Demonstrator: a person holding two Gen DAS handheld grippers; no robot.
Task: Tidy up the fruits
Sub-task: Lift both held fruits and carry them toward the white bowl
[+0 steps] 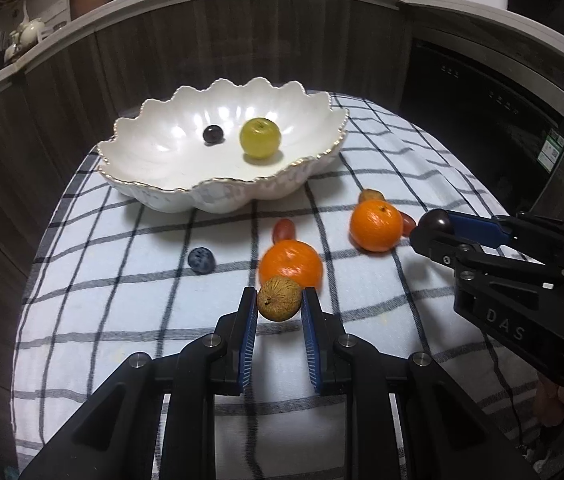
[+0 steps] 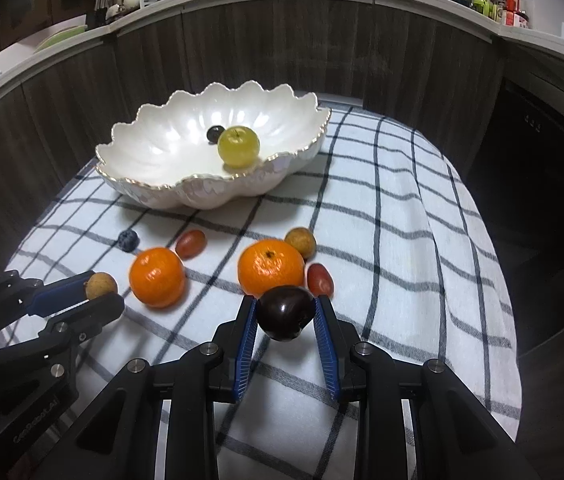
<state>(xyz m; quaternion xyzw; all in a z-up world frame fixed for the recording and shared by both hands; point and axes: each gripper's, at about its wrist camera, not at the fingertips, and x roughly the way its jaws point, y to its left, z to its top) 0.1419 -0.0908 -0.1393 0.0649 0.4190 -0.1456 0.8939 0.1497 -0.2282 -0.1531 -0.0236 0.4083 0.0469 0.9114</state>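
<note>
My left gripper (image 1: 279, 300) is shut on a small brown longan (image 1: 279, 299), held just above the checked cloth. It also shows in the right wrist view (image 2: 101, 285). My right gripper (image 2: 286, 312) is shut on a dark purple plum (image 2: 285, 313), also in the left wrist view (image 1: 436, 222). A white scalloped bowl (image 1: 153, 184) at the back holds a green grape (image 1: 260, 138) and a dark berry (image 1: 213, 134). On the cloth lie two mandarins (image 2: 157, 276) (image 2: 270, 267), a blueberry (image 2: 128, 240), two red grapes (image 2: 190, 243) (image 2: 320, 278) and a second longan (image 2: 300, 242).
The checked cloth (image 2: 402, 240) covers a small round table; it drops off at the right and front edges. Dark wood cabinet fronts (image 2: 282, 40) curve behind the table. A black appliance (image 2: 542, 160) stands at the right.
</note>
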